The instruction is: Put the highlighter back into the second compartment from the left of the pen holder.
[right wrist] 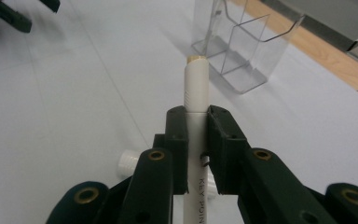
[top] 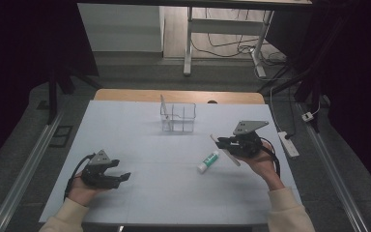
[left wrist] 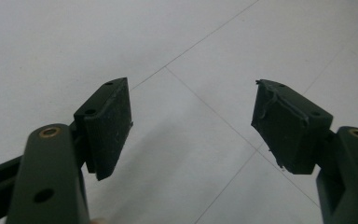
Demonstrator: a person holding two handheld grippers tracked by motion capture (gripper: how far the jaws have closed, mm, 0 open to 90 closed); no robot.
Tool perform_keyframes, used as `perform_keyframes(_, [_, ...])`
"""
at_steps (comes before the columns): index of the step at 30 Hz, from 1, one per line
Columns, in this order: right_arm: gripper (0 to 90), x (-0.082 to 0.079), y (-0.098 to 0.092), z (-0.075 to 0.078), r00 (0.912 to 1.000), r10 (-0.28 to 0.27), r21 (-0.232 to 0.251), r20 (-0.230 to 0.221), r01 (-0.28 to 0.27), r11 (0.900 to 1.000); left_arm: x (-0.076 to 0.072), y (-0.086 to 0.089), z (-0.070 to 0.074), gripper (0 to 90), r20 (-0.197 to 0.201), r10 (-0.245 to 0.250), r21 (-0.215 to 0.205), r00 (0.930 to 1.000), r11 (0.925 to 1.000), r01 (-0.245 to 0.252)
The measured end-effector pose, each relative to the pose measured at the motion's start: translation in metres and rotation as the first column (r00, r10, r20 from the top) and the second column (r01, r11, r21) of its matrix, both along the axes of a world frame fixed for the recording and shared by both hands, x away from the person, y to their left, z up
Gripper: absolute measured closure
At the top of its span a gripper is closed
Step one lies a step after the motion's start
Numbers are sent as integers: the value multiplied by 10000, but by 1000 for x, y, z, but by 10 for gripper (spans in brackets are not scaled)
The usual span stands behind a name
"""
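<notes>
As you held the white pen point(right wrist: 196, 93) clamped between the jaws of your right gripper point(top: 223, 141), its capped tip pointed out ahead toward the clear plastic organizer point(top: 178, 117) standing near the far edge of the white table point(top: 125, 130). The pads sat square on the barrel, which ran through the jaws and out behind the gripper over your hand. Your left gripper point(top: 121, 178) rested low near the table's near left corner, jaws spread wide with nothing between them, well apart from the work. A small white tube with a green label point(top: 207, 161) lay flat on the table just beside your right hand, between you and the organizer.

Judging from how things lay, the step was carrying the pen to the organizer and standing it in one of the compartments. You would have done well to tip the wrist so the pen came upright before reaching the rim, since the thin clear walls were hard to see and the light holder could have slid or toppled if nudged. Lowering the pen well inside a compartment before loosening the jaws looked the safest finish.
</notes>
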State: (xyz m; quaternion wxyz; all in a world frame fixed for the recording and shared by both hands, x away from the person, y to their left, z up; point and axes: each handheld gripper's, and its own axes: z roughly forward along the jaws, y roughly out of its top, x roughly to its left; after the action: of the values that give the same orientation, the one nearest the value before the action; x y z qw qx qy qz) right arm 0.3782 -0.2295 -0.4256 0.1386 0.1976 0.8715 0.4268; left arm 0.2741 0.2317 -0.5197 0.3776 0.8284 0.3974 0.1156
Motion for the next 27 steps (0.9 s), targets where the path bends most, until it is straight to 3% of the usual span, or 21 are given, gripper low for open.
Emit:
perform_keyframes(15, [777,2,5,7,9955,-809,619,484,778,9950,0,0,1,282,27,25,-27,10000,10000,-25])
perform_keyframes(27, [777,13,16,12,9907,-1224,1363,602,1133,9842,1,1,1,281,17,36,-53,10000,10000,-36])
